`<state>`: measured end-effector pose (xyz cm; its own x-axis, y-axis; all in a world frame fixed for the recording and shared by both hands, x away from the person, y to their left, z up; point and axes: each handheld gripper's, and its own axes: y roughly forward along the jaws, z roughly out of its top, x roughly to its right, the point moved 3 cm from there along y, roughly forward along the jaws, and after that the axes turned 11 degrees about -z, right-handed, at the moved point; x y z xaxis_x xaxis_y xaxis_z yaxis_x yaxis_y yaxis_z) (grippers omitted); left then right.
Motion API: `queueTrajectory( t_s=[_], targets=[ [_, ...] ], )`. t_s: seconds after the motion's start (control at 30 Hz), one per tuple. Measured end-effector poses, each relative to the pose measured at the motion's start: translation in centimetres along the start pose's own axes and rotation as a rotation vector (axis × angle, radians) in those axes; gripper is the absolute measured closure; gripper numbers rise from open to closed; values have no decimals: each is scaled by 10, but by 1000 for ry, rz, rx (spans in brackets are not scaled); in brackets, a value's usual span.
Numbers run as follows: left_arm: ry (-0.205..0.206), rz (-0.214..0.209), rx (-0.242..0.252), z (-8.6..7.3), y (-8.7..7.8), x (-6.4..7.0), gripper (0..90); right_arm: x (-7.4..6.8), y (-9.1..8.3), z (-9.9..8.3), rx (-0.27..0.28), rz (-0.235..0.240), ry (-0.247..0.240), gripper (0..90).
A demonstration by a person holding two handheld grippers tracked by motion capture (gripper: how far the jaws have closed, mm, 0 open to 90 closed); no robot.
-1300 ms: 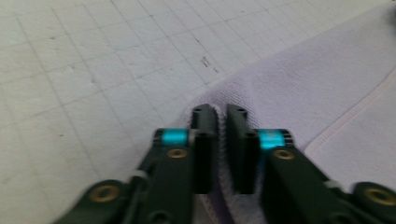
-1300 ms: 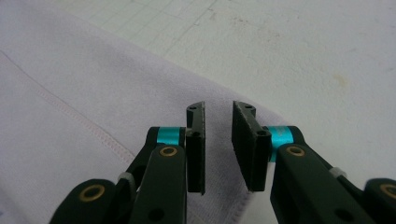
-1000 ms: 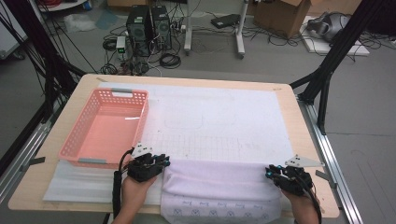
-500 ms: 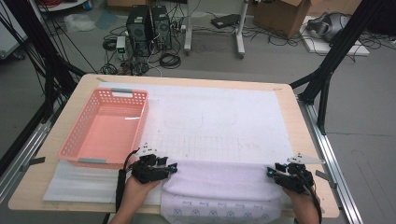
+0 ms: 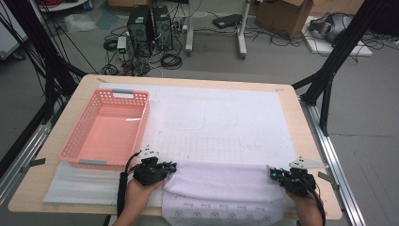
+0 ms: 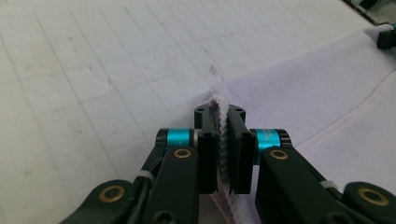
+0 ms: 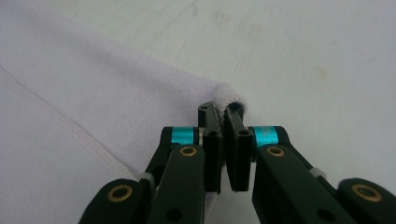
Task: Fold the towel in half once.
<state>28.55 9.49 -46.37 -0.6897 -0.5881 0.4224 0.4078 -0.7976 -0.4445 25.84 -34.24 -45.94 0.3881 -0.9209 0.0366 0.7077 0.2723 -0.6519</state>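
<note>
Towel [image 5: 221, 181], pale lilac, folded, at the table's [image 5: 306, 122] near edge. Left gripper [image 6: 220, 119] clamped tight on its left corner; right gripper [image 7: 223, 116] likewise on its right corner. Pink basket [image 5: 75, 141] beside the left gripper.

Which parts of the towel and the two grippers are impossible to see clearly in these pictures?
- High view: the near end of the towel is cut off by the bottom edge; its small printed marks are too small to read.
- High view: the jaws of the left gripper and right gripper are too small to judge.
- Left gripper view: the clamped towel corner is hidden between the jaws.
</note>
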Motion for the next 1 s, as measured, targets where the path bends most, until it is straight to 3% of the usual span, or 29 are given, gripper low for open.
queueTrajectory(
  t_s=[0.13,0.2,0.23,0.33,0.47,0.57,0.87,1.0],
  targets=[
    [24,15,35,22,-4,-6,842,7,-2,18,80,-34,-6,870],
    [12,27,62,35,-4,-13,841,11,3,27,85,-34,13,870],
    [26,36,66,42,-4,-16,841,13,7,34,91,-36,9,869],
    [50,68,76,63,0,-25,840,19,20,55,96,-53,-24,869],
    [35,91,83,82,8,-38,838,28,36,76,98,-78,-48,868],
    [18,120,112,90,12,-38,839,34,45,87,98,-95,-47,868],
    [-17,126,161,93,18,-44,838,41,55,96,96,-103,-17,867],
    [8,132,149,102,24,-48,837,45,59,102,104,-116,-2,867]
  ],
)
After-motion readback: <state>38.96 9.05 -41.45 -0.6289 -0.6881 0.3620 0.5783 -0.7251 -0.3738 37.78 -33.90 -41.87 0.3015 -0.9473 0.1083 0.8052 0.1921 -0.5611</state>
